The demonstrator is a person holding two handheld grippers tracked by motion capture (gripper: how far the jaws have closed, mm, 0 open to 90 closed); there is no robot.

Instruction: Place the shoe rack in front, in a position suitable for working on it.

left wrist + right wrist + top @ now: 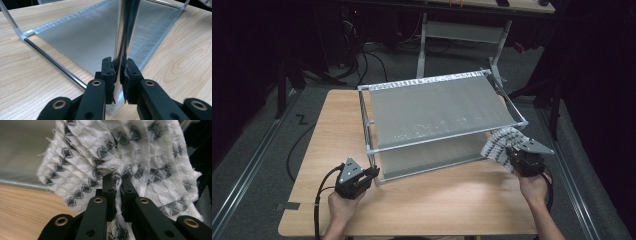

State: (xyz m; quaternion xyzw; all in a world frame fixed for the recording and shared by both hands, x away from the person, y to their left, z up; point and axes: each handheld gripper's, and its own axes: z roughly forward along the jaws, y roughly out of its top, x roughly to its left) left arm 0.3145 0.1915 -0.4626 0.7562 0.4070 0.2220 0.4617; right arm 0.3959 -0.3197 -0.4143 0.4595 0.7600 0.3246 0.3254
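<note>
Two grippers work at a wooden counter (312, 150) in the high view. A metal-framed rack (437, 112) with two grey sheet shelves stands on the counter, its long side running from near left to far right. The left gripper (371, 174) sits at the rack's near left corner, its jaws set against the upright post (371, 145) there, with the person's left hand (343, 207) behind it. The right gripper (512, 155) is at the rack's near right end, with the right hand (534, 189) behind it. A white cloth with a dark diamond pattern (501, 143) bunches at its jaws, just below the upper shelf's right corner and beside the lower shelf.

From the left gripper view, the jaws are closed tight on the shiny upright post (123, 37), pads pressing it from both sides just above its clear corner foot. The lower shelf's grey sheet (95, 40) stretches away behind the post, and a thin bottom rail (55, 65) runs off to the left over the counter (30, 82).

From the right gripper view, the jaws are pinched together on a fold of the white cloth (120, 155), which rises and spreads above them. A grey shelf edge (22, 157) lies to the left, with the counter (27, 207) below it.
</note>
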